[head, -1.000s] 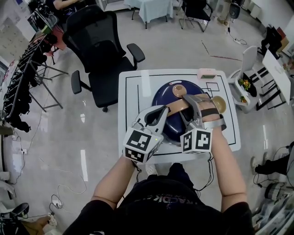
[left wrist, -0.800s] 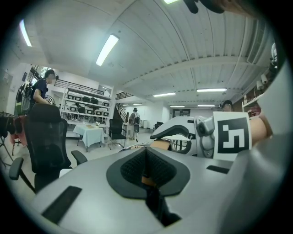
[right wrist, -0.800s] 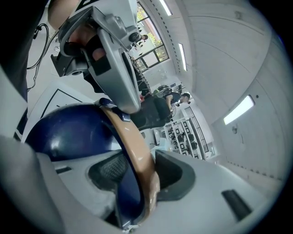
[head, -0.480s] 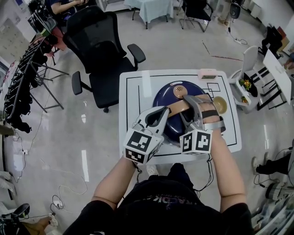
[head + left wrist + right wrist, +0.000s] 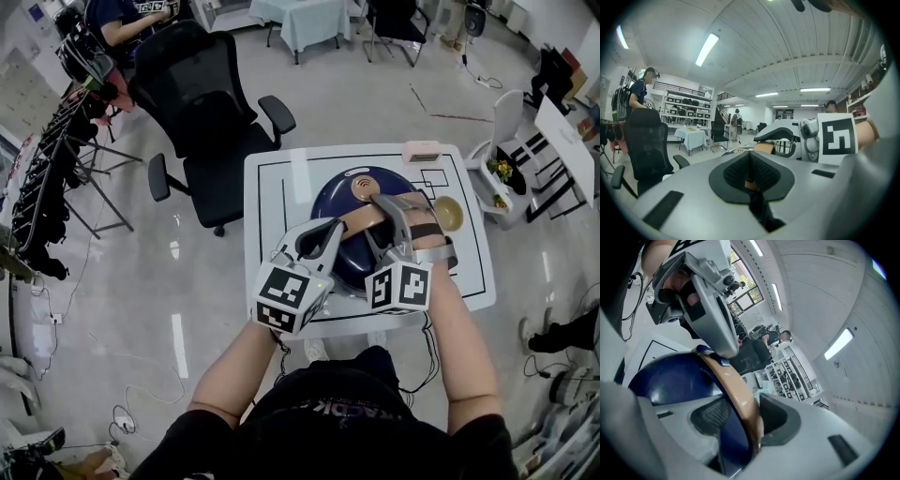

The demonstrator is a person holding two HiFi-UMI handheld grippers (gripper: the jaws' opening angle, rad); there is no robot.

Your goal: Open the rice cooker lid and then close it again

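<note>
The cooker (image 5: pixel 330 202) is a dark blue dome with its lid down, a tan vent cap (image 5: pixel 364 186) on top and a tan handle (image 5: pixel 361 218) arched across it; it sits mid-table, a little right of centre. My right gripper (image 5: pixel 378 217) is clamped on that handle, with the tan band and its blue underside pinched between the pads. My left gripper (image 5: pixel 335 228) has its jaws together at the handle's left end, with a sliver of tan showing just past them. The table (image 5: pixel 272 187) is white with black lines; there is a bare strip left of the cooker and a narrower one on my near side. A pink box (image 5: pixel 422 150) sits at the far edge. A black chair (image 5: pixel 202 112) stands just off the far left corner; the floor is pale and glossy, and racks line the left wall.
</note>
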